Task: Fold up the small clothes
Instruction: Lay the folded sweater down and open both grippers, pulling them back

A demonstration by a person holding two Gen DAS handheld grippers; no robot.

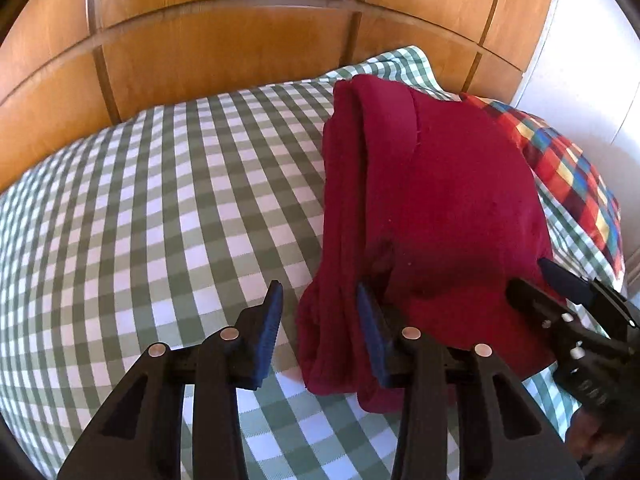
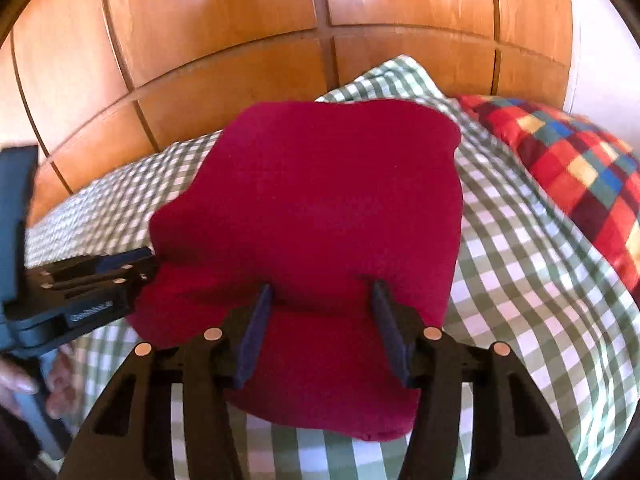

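A dark red folded garment [image 1: 436,208] lies on the green-and-white checked bed cover [image 1: 168,200]. My left gripper [image 1: 318,300] is open at the garment's near left edge, its right finger on the cloth and its left finger over the bare cover. In the right wrist view the garment [image 2: 320,208] fills the middle. My right gripper [image 2: 322,300] is open, both fingers resting on the garment's near part. The right gripper also shows in the left wrist view [image 1: 540,276] at the garment's right edge. The left gripper shows in the right wrist view [image 2: 132,264] at the garment's left edge.
A wooden panelled headboard [image 1: 240,40] rises behind the bed. A red, blue and yellow checked cloth [image 2: 568,172] lies at the right of the garment. A white wall [image 1: 592,60] stands at the far right. A hand [image 2: 60,384] holds the left gripper's handle.
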